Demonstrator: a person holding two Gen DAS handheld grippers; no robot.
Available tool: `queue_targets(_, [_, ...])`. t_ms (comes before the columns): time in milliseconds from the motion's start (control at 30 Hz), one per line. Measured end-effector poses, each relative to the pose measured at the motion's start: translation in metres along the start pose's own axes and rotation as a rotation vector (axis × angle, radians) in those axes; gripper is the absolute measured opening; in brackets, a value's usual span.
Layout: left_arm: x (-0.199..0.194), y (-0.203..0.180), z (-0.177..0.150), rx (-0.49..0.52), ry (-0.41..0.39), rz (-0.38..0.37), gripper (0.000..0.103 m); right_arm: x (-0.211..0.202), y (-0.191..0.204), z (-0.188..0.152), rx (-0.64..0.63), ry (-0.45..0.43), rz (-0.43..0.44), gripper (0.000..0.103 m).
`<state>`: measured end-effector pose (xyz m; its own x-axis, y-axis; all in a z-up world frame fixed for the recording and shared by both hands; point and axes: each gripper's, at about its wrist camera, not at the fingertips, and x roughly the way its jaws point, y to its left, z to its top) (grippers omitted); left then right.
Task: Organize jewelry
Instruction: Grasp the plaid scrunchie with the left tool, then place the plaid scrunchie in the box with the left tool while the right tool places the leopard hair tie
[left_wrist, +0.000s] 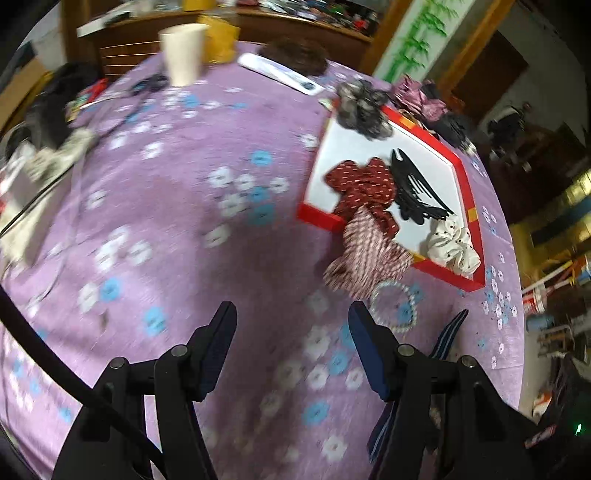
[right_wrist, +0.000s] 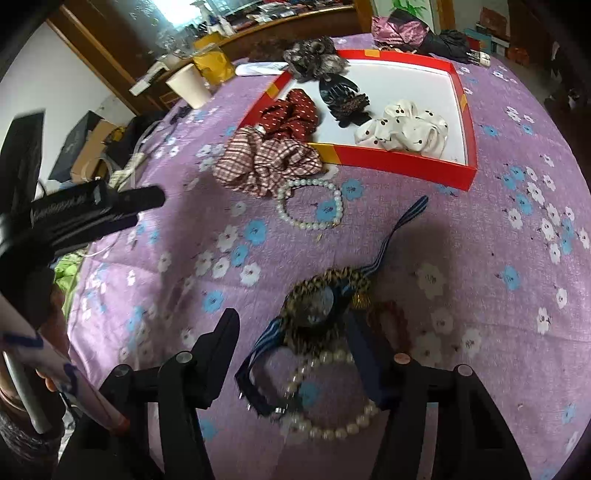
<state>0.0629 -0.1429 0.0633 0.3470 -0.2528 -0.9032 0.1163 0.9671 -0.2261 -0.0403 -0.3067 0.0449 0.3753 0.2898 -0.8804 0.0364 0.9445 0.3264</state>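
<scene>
Scrunchies fill my red tray (right_wrist: 399, 164) at twelve o'clock; pearl bracelets (right_wrist: 310, 203) remain outside, both my grippers (right_wrist: 295, 336) released, holding nothing

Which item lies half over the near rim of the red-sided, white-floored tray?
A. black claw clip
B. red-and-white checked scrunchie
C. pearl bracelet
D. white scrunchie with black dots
B: the red-and-white checked scrunchie drapes over the rim of the red-sided tray onto the purple cloth.
</scene>
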Motion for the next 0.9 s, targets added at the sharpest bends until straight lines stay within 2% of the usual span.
queue_targets(67, [0.016,-0.006,0.01,0.018,0.022,-0.03,0.061,0.005,0.0,0.002,0.014,0.004,-0.017,0.059])
queue_targets(200, [0.042,-0.016,0.023,0.038,0.069,-0.074,0.061,0.014,-0.003,0.003,0.039,0.02,-0.071,0.041])
queue_targets(333, [0.054,-0.026,0.029,0.075,0.077,-0.072,0.061,0.013,-0.012,0.003,0.086,0.018,-0.068,0.019])
queue_targets(400, [0.059,-0.032,0.028,0.109,0.088,-0.059,0.039,0.009,-0.016,0.004,0.113,0.017,-0.054,0.009])
queue_targets(433, [0.064,-0.035,0.028,0.124,0.112,-0.051,0.008,0.006,-0.019,0.004,0.126,0.016,-0.04,0.008])
queue_targets(467, [0.067,-0.035,0.027,0.127,0.137,-0.052,0.006,0.004,-0.02,0.004,0.135,0.015,-0.03,0.008])
queue_targets(600, [0.047,-0.031,0.029,0.114,0.113,-0.099,0.006,-0.01,-0.017,0.004,0.132,0.004,-0.007,0.008])
queue_targets(733, [0.008,-0.022,0.037,0.106,0.053,-0.151,0.006,-0.031,-0.016,0.008,0.131,-0.027,0.017,0.008])
queue_targets(900, [-0.032,-0.013,0.054,0.111,-0.015,-0.167,0.006,-0.048,-0.021,0.025,0.154,-0.072,0.036,0.008])
